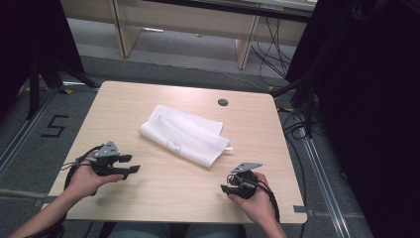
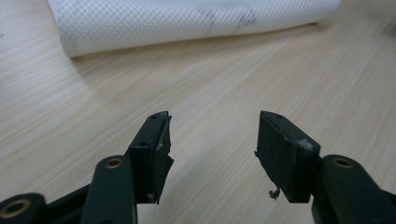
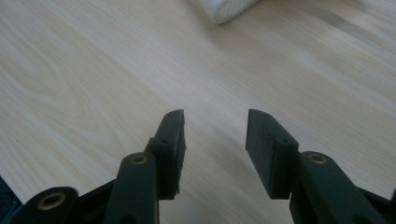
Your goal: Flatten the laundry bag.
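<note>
A folded white cloth (image 1: 184, 134) lies in the middle of the light wooden table (image 1: 163, 188). In the left gripper view the cloth (image 2: 187, 23) runs across the top, a short way ahead of the jaws. My left gripper (image 1: 132, 164) rests low over the table at the front left, held in a hand, open with nothing between its fingers (image 2: 154, 140). Over at the front right my right gripper (image 1: 224, 184) is open too, and its jaws stand apart over bare wood (image 3: 215, 154). A corner of the cloth (image 3: 229, 9) shows at the top of the right gripper view.
A small dark round grommet (image 1: 223, 102) sits in the table near its far edge. Beyond the table are wooden furniture legs (image 1: 245, 44), and cables (image 1: 297, 119) lie on the floor to the right. A number 5 (image 1: 53, 126) is marked on the floor at the left.
</note>
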### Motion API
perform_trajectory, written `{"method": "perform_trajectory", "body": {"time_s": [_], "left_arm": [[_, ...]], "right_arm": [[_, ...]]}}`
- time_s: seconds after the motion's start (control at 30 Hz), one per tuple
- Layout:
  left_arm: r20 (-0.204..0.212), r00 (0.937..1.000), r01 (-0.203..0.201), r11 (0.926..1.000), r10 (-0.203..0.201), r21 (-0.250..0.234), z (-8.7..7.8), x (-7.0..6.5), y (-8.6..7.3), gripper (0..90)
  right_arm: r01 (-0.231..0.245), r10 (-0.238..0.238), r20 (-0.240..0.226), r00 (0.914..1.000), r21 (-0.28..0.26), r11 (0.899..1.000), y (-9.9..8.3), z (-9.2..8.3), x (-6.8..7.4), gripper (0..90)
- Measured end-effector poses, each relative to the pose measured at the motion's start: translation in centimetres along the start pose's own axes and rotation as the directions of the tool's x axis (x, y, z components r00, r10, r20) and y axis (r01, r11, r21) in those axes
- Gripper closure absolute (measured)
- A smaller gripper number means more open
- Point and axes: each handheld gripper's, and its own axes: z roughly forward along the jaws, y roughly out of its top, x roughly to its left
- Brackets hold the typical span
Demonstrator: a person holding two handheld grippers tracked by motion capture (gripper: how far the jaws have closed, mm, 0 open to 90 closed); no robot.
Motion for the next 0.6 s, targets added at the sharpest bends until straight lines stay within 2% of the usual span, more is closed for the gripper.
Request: {"method": "perform_trajectory", "body": {"time_s": [0.03, 0.07, 0.13, 0.2, 0.23, 0.27, 0.3, 0.33, 0.37, 0.4, 0.43, 0.47, 0.5, 0.53, 0.57, 0.6], "left_arm": [[0.001, 0.9998, 0.021, 0.9998, -0.021, 0.000, 0.05, -0.08, 0.02, 44.1], [-0.007, 1.0000, 0.000, 1.0000, 0.000, 0.002, 0.03, 0.01, 0.06, 44.0], [-0.014, 0.9999, -0.004, 1.0000, 0.004, 0.006, 0.05, 0.10, 0.02, 43.8], [-0.024, 0.9997, 0.002, 1.0000, -0.002, 0.002, -0.07, 0.13, -0.11, 43.6], [-0.024, 0.9997, 0.011, 0.9999, -0.011, 0.004, -0.20, 0.15, -0.16, 43.3], [-0.031, 0.9994, 0.013, 0.9999, -0.013, 0.000, -0.28, 0.19, -0.21, 43.0], [-0.034, 0.9992, 0.023, 0.9997, -0.022, 0.003, -0.36, 0.22, -0.23, 42.6], [-0.036, 0.9993, 0.015, 0.9999, -0.014, 0.008, -0.43, 0.37, -0.25, 42.2], [-0.043, 0.9986, 0.031, 0.9995, -0.031, -0.002, -0.39, 0.33, -0.25, 41.6], [-0.041, 0.9984, 0.038, 0.9993, -0.038, -0.006, -0.36, 0.42, -0.22, 41.0], [-0.050, 0.9974, 0.051, 0.9987, -0.051, -0.009, -0.32, 0.45, -0.17, 40.2], [-0.057, 0.9969, 0.053, 0.9985, -0.054, -0.011, -0.28, 0.54, -0.13, 39.3], [-0.054, 0.9960, 0.071, 0.9973, -0.072, -0.018, -0.17, 0.58, -0.09, 38.3], [-0.056, 0.9957, 0.073, 0.9972, -0.074, -0.016, -0.15, 0.64, -0.11, 37.2], [-0.060, 0.9957, 0.069, 0.9975, -0.070, -0.015, -0.12, 0.71, -0.19, 36.1], [-0.061, 0.9957, 0.070, 0.9975, -0.070, -0.002, -0.21, 0.80, -0.25, 35.9]], "right_arm": [[-0.004, 0.005, -0.009, 1.0000, 0.037, 0.999, 0.10, -0.35, -0.16, 58.1], [-0.025, 0.025, -0.007, 0.9997, 0.035, 0.999, 0.08, -0.27, -0.24, 60.3], [-0.017, 0.017, -0.008, 0.9998, 0.032, 0.999, 0.05, -0.26, -0.39, 61.5], [-0.039, 0.039, -0.010, 0.9992, 0.023, 0.999, 0.18, -0.34, -0.42, 62.6], [-0.020, 0.020, -0.003, 0.9998, 0.033, 0.999, 0.23, -0.49, -0.62, 63.0], [-0.015, 0.015, 0.003, 0.9999, 0.013, 1.000, 0.21, -0.36, -0.71, 63.1], [-0.040, 0.040, -0.003, 0.9992, 0.026, 0.999, 0.33, -0.50, -0.64, 63.4], [-0.046, 0.046, -0.004, 0.9989, 0.029, 0.999, 0.36, -0.52, -0.62, 63.6], [-0.043, 0.044, -0.005, 0.9990, 0.033, 0.999, 0.36, -0.49, -0.64, 64.0], [-0.052, 0.052, -0.006, 0.9986, 0.014, 0.999, 0.28, -0.26, -0.56, 64.6], [-0.045, 0.045, -0.004, 0.9990, 0.040, 0.998, 0.35, -0.43, -0.57, 66.0], [-0.040, 0.040, -0.002, 0.9992, 0.043, 0.998, 0.36, -0.41, -0.58, 67.7], [-0.039, 0.039, 0.004, 0.9992, 0.046, 0.998, 0.40, -0.40, -0.60, 70.2], [-0.053, 0.053, 0.010, 0.9986, 0.045, 0.998, 0.48, -0.33, -0.56, 75.6], [-0.025, 0.024, 0.012, 0.9996, 0.064, 0.998, 0.65, -0.49, -0.78, 79.0], [-0.039, 0.037, 0.026, 0.9990, 0.060, 0.997, 0.86, -0.54, -0.70, 82.3]]}}
